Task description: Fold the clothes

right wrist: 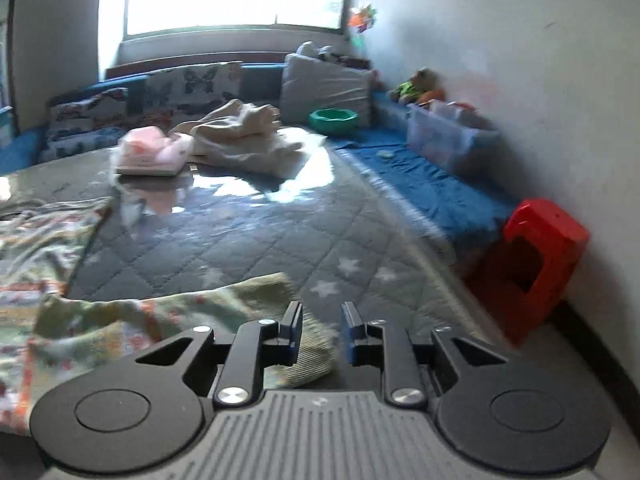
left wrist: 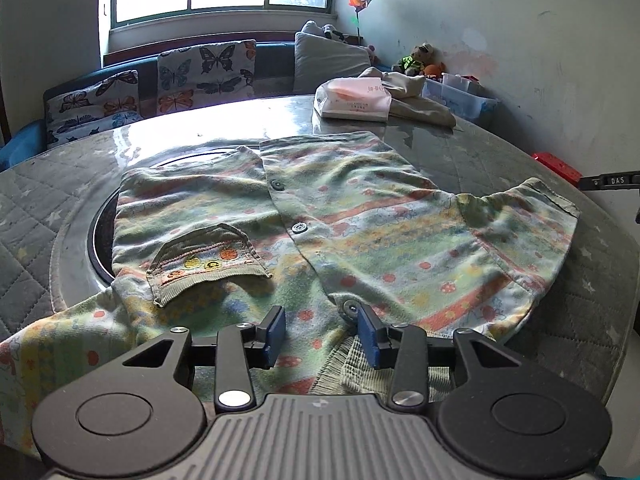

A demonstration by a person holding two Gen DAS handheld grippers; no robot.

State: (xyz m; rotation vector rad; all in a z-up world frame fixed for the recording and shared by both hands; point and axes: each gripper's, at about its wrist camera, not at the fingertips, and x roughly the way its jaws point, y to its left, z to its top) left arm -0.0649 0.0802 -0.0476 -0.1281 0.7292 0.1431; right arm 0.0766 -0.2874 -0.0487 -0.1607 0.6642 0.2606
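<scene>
1. Left claw [left wrist: 322, 334] is hovering with jaws apart, gripping nothing, right over the collar end of the patterned shirt [left wrist: 320, 224].
2. Right claw [right wrist: 320, 332] is gaping too, its jaws straddling the sleeve cuff [right wrist: 308, 344] without pinching it.
3. The shirt is lying spread flat on the worktop [left wrist: 460, 148], buttoned, sleeves out.
4. By my reckoning, no fold is made yet; everything is waiting.
5. Beyond, a beige garment [left wrist: 416, 100] is sitting by a tissue pack [left wrist: 352, 98].

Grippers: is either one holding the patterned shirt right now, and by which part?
Neither. The left gripper is open above the shirt near its collar; the right gripper is open at a sleeve cuff.
</scene>
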